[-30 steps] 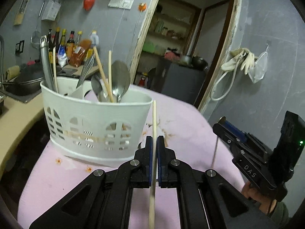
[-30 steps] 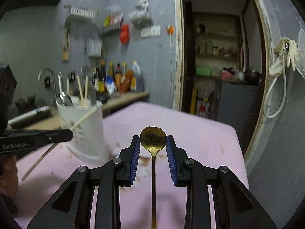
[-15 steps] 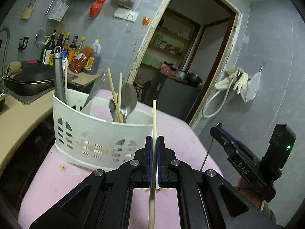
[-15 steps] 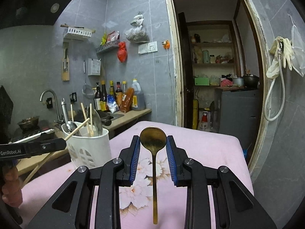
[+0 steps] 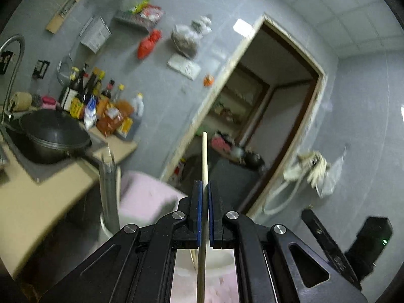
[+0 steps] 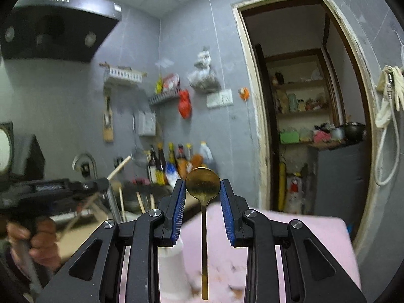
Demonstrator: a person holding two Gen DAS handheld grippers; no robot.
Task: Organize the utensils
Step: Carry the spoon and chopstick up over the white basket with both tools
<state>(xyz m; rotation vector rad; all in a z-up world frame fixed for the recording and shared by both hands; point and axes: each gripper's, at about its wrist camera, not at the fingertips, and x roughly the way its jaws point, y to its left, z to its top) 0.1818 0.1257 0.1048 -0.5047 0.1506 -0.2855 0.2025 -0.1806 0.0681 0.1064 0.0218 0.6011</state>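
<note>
Dim, cool indoor light; strong fisheye bending and dark vignette at edges; motion blur smears both views.

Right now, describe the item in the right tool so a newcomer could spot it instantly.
Find the pink table in front of the doorway. Over its near edge, the right tool grips a gold spoon, bowl up, handle hanging straight down. It is metal and round-headed, unlike the plain wooden chopstick in the left tool.

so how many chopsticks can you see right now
4 at least: one chopstick clamped in the left gripper; three stand in the holder, at. Blur may hide more.
</note>
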